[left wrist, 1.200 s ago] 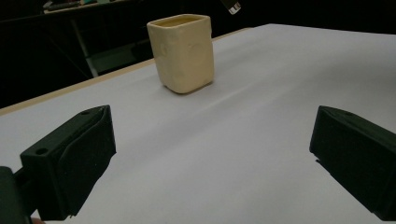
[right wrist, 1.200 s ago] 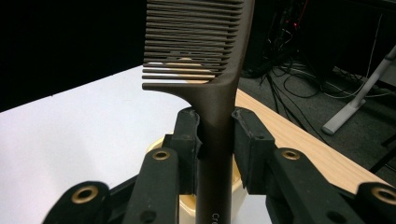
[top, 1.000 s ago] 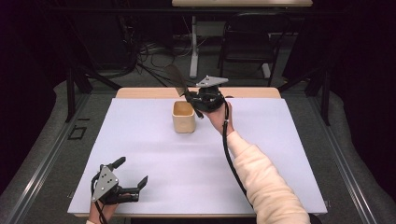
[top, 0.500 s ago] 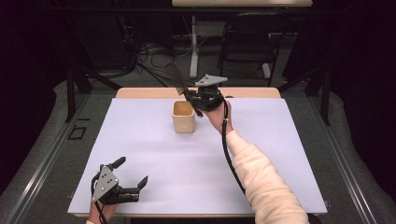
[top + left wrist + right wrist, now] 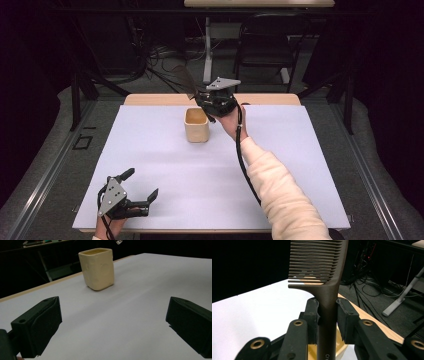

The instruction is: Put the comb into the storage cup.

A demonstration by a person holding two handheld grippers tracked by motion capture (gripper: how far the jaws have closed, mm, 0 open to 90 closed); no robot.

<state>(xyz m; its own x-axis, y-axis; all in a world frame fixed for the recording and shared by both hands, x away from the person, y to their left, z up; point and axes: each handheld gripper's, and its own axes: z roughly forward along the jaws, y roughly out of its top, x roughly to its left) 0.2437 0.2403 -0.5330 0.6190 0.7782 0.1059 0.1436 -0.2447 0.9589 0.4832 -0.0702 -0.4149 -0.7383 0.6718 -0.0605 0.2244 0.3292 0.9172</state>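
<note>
Brown plastic comb, the wide-tooth kind with a long handle, was clamped by its handle between the pads of the right gripper. In the high view the comb stuck up and away toward the far edge of the table, teeth end highest, while the handle end pointed down at the cream square cup. Couldn't tell from any view if the handle tip was actually inside the cup or just above its rim. That cup stood upright on the white tabletop, near the middle of the far edge. Meanwhile the left gripper sat way back at the near-left corner, jaws spread wide with nothing between them, and in the left gripper view the cup was well off ahead of it
</note>
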